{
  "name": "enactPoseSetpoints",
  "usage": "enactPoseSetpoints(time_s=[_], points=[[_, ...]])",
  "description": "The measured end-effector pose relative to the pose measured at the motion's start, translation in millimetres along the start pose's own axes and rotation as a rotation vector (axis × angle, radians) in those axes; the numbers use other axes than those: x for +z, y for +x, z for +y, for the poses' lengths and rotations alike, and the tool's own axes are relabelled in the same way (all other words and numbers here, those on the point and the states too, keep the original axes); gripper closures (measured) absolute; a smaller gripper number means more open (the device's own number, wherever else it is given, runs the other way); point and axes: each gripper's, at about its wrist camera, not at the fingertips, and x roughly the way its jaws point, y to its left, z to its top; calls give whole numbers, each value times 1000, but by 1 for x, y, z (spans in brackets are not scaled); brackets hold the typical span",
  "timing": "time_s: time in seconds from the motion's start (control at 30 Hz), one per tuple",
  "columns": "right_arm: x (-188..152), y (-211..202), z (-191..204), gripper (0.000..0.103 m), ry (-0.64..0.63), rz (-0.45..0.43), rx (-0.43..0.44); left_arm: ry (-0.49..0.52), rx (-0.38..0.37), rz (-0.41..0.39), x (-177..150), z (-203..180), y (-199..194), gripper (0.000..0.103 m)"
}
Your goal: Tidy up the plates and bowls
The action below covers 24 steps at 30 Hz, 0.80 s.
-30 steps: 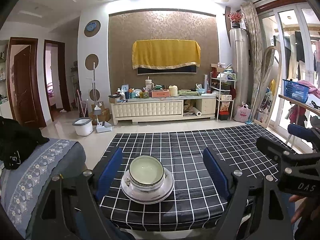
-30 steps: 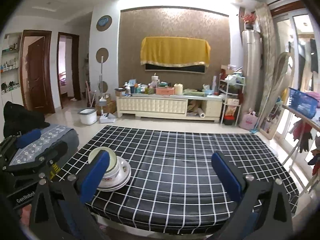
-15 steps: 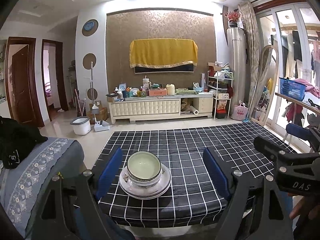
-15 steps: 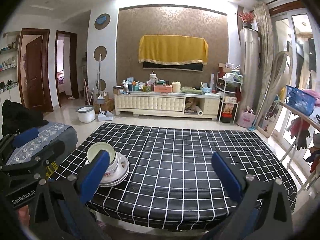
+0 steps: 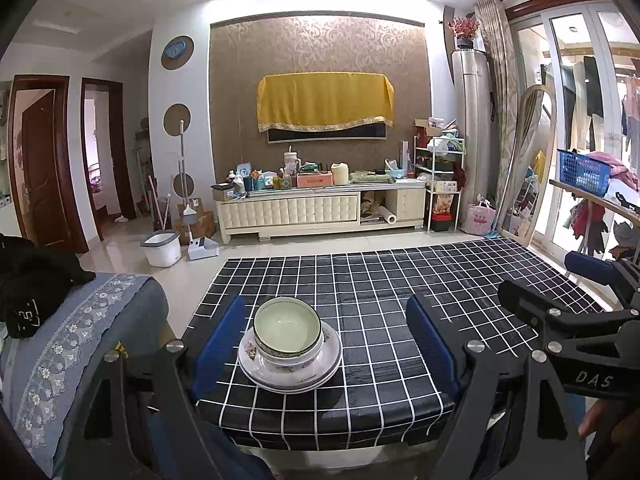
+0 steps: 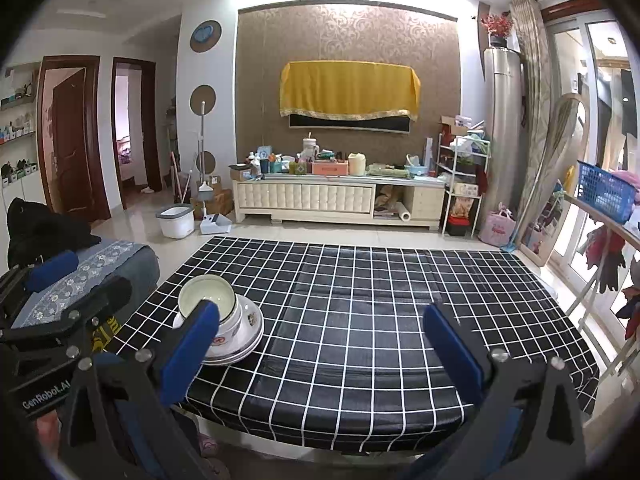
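Observation:
A pale green bowl (image 5: 287, 330) with a patterned outside sits in a white floral plate (image 5: 320, 376) near the front left corner of the black checked table (image 5: 400, 280). My left gripper (image 5: 326, 308) is open. Its blue pads frame the bowl in its own view without touching it. In the right wrist view the bowl (image 6: 206, 300) and plate (image 6: 250, 340) lie partly behind the left finger of my right gripper (image 6: 320, 312). That gripper is open over the table's front edge, with only bare cloth between its pads. The left gripper (image 6: 80, 280) hangs at the table's left corner.
A grey-blue sofa (image 5: 80, 340) with a black garment stands left of the table. Beyond the table lie tiled floor, a white bucket (image 5: 160, 247) and a cluttered TV cabinet (image 5: 320, 212). A drying rack with a blue basket (image 6: 604, 190) stands on the right.

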Motion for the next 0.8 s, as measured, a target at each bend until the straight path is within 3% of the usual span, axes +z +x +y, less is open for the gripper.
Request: enactPoseSetpoints(time_s=[0.8], points=[[-1, -4, 4, 0, -12, 19, -1, -8, -4, 23, -2, -1, -3, 22]])
